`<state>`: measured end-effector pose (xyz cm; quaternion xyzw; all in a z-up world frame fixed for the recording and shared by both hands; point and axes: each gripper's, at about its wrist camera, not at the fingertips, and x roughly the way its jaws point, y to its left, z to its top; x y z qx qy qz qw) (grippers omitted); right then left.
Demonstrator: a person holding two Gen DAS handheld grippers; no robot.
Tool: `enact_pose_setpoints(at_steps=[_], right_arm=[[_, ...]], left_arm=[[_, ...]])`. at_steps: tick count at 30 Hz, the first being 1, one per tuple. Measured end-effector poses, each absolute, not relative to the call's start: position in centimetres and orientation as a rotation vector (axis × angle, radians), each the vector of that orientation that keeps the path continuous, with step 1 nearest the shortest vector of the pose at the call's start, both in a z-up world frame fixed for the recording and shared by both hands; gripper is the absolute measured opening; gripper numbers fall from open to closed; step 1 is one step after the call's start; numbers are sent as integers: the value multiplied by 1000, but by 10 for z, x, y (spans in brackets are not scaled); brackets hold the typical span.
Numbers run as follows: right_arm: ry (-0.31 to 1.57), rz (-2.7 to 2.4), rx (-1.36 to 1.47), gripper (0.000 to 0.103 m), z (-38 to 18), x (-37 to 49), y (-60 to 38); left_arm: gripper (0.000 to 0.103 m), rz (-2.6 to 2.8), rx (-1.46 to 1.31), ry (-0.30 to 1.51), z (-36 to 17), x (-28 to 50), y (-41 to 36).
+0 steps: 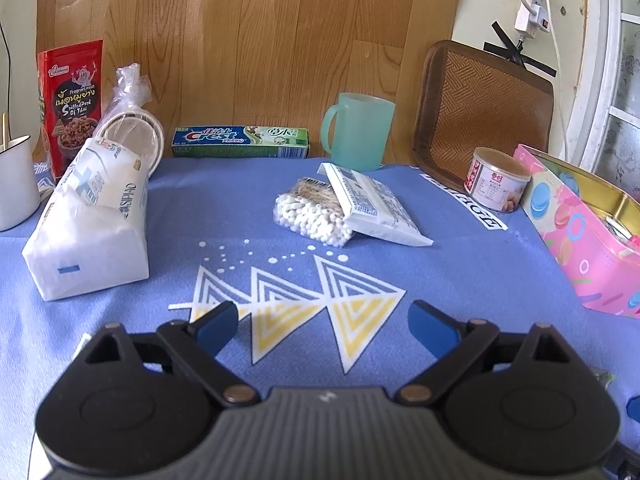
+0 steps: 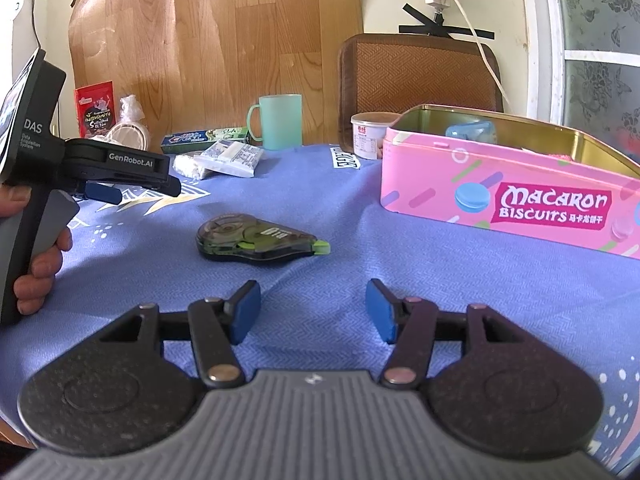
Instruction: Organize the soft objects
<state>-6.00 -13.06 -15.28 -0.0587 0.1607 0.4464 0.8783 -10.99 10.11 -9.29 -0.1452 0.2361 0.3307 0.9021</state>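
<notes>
Sorting looks barely begun, judging from how the soft things lie on the desk under its blue patterned cloth (image 1: 460,264). The big white plastic-wrapped pack of tissues (image 1: 90,236) sits on the left side of the desk, well apart from the pink "Macaron Biscuits" tin (image 2: 508,192), which stands open on the right. The clear bag of white cotton swabs (image 1: 310,216) lies mid-desk, with the flat white printed sachet (image 1: 370,204) leaning on top of it; both are near the translucent green plastic mug (image 1: 360,136) and the green Crest toothpaste box (image 1: 240,142), and neither is in the tin.

Something pale blue shows inside the tin, but I cannot tell what it is, so whether any soft item is already stowed is unclear.

The left gripper (image 1: 324,330) hovers low over the cloth facing the swabs and sachet, its blue-padded fingers (image 1: 218,326) spread wide and holding nothing. The right gripper (image 2: 314,310) has its fingers apart as well and is empty, aimed toward a dark green tape dispenser (image 2: 260,242) lying just ahead of it, with the tin beside on its right.

By my reading, all three soft packs are left to gather
</notes>
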Motion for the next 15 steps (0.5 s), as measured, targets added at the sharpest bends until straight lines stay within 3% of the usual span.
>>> enact_pose_setpoints(at_steps=[15], right_arm=[[342, 965, -130, 62, -151, -57, -132]], left_arm=[[95, 596, -343, 511, -90, -115, 90]])
